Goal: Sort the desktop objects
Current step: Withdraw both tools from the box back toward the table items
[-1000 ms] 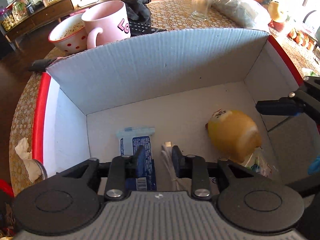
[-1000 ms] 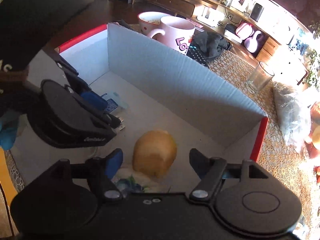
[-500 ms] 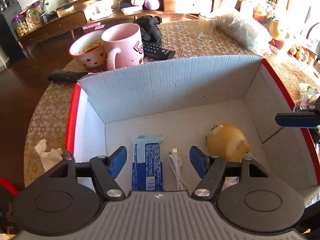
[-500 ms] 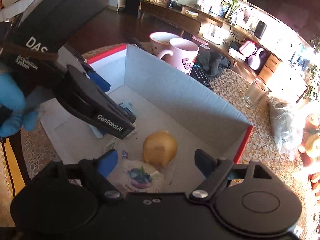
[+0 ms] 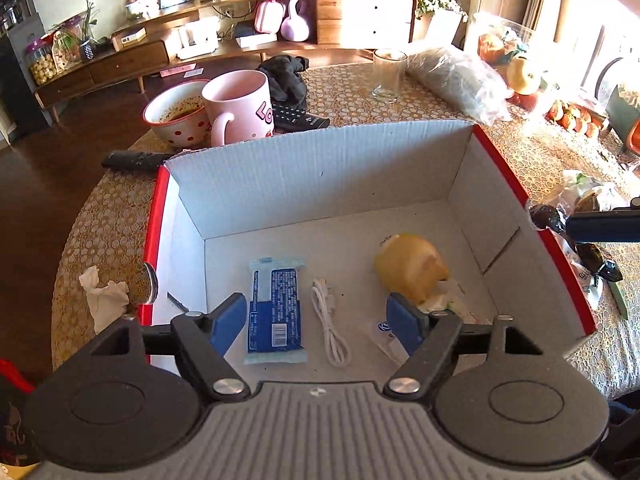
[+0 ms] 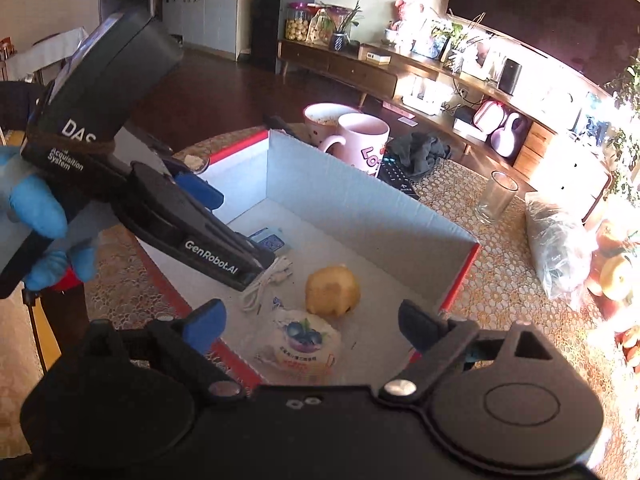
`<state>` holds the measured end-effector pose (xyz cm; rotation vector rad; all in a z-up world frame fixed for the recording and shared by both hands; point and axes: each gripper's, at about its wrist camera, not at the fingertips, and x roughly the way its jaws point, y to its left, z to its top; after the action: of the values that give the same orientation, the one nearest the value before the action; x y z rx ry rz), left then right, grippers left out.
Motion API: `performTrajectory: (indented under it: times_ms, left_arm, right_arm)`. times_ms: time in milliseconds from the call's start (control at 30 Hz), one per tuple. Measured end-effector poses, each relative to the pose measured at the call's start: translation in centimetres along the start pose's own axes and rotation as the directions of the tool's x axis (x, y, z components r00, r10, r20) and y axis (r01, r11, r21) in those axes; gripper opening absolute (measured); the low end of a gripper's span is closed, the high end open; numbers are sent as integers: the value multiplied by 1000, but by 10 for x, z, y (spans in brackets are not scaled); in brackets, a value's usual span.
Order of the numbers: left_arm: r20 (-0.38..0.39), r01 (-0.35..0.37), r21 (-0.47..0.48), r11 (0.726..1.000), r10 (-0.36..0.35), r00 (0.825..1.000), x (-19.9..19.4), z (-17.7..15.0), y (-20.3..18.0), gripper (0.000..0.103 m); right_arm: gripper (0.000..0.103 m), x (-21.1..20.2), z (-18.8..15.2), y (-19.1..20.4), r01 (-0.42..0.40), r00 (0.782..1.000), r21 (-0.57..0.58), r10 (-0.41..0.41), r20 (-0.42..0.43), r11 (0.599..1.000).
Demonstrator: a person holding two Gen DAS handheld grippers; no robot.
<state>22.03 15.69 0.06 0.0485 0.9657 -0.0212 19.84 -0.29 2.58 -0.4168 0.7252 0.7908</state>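
Note:
A white cardboard box with red outer edges holds a blue packet, a white cable, a yellow fruit and a packet with a blueberry picture. My left gripper hangs above the box's near end with its jaws opening. The blue packet and the cable lie on the floor below the gap, touched by neither pad. My right gripper hovers over the box's near corner, its jaws opening too, with nothing between them. The blueberry packet and the fruit lie below it.
Behind the box stand a pink mug, a dotted bowl, two remotes, a black cloth, a glass and a plastic bag. A crumpled tissue lies left of the box, wrapped packets lie right.
The left gripper opened from nearly shut around the white cable, left it on the box floor, and rose back. The right gripper widened and lifted away from the fruit.

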Motion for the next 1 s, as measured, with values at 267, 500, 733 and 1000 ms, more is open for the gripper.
performTrajectory:
  times_ms: [267,500,733,1000]
  left_arm:
    - [40,11,-29,1000,-10,999,-20,-15,-11,88]
    - [94,26,-62,998,-20,995,-40,-30,-21,103]
    - [142,36,-55,998,-28,989,-66,-46,-45,103]
    - [199,30,-50,998,-20,980,-92,-64,-76,103]
  right_arm:
    - [96,-36,-20,-5,16,998,68,-20,60,998]
    - [96,-68,-41,-11,36,993,128,-50,105,991]
    - [96,-100,-61,-14,59,982,182,-90,164,982]
    - [96,-127,-88,-19,72,974,240,-120,190,968]
